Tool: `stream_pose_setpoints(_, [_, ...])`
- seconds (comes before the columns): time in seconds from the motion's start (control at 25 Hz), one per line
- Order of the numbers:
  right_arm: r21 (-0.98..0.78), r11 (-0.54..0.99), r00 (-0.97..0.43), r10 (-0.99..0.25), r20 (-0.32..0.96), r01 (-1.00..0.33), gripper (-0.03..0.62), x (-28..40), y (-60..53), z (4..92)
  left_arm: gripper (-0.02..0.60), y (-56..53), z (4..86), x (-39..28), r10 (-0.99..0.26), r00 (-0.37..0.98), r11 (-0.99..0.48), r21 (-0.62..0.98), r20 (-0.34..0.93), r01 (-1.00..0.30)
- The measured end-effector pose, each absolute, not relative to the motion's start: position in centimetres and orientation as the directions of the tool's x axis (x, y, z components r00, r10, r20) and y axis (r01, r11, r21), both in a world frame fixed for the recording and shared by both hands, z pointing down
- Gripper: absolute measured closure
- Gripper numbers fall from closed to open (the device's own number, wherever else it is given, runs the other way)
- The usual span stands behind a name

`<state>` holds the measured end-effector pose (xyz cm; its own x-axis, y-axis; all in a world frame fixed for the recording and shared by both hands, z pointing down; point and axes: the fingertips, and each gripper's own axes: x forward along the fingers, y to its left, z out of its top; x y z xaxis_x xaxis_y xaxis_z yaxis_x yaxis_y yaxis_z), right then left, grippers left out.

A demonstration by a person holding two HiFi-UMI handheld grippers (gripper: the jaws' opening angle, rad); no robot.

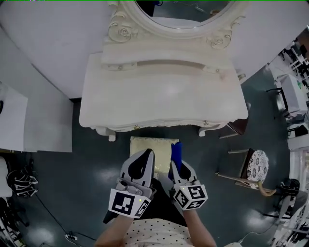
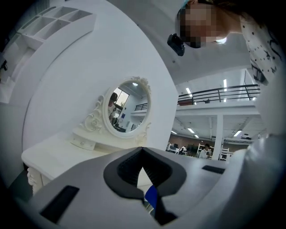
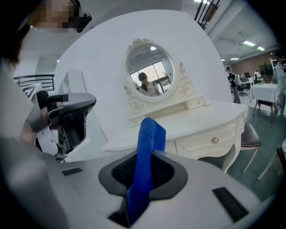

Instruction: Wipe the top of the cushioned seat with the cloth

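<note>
The cushioned seat (image 1: pixel 145 144), a cream stool top, stands half under the front edge of the dressing table, just beyond both grippers. My right gripper (image 1: pixel 177 166) is shut on a blue cloth (image 1: pixel 176 153), which sticks up out of the jaws as a folded strip (image 3: pixel 149 134) above the seat's right side. My left gripper (image 1: pixel 146 155) hovers over the seat's near edge with its jaws together and nothing held. In the left gripper view the jaw tips (image 2: pixel 142 149) meet, and a bit of blue cloth (image 2: pixel 152 196) shows through the gap below them. In the right gripper view the left gripper (image 3: pixel 67 120) shows at the left.
The cream dressing table (image 1: pixel 164 96) with its oval mirror (image 1: pixel 178 14) stands against the white wall. A white cabinet (image 1: pixel 29 116) is at the left. A chair with a patterned cushion (image 1: pixel 257 166) stands on the dark floor at the right. Cables lie at the lower left (image 1: pixel 53 217).
</note>
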<state>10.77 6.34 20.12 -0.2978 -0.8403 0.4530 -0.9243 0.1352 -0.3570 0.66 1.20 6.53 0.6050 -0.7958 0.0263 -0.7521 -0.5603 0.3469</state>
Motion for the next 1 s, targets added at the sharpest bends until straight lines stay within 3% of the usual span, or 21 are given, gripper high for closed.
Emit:
stream_pose_setpoints(0.44, [-0.258, 0.215, -0.29, -0.908, 0.302, -0.942, 0.533, 12.1, 10.0, 9.3, 0.583, 6.9, -1.9, 3.8, -0.689, 0.712, -0.72, 0.243, -0.137, -0.65])
stream_pose_setpoints(1.0, [-0.208, 0.225, -0.273, -0.931, 0.243, -0.952, 0.533, 12.9, 12.6, 6.3, 0.583, 9.9, 0.2, 0.6, -0.738, 0.675, -0.664, 0.189, -0.011, -0.723])
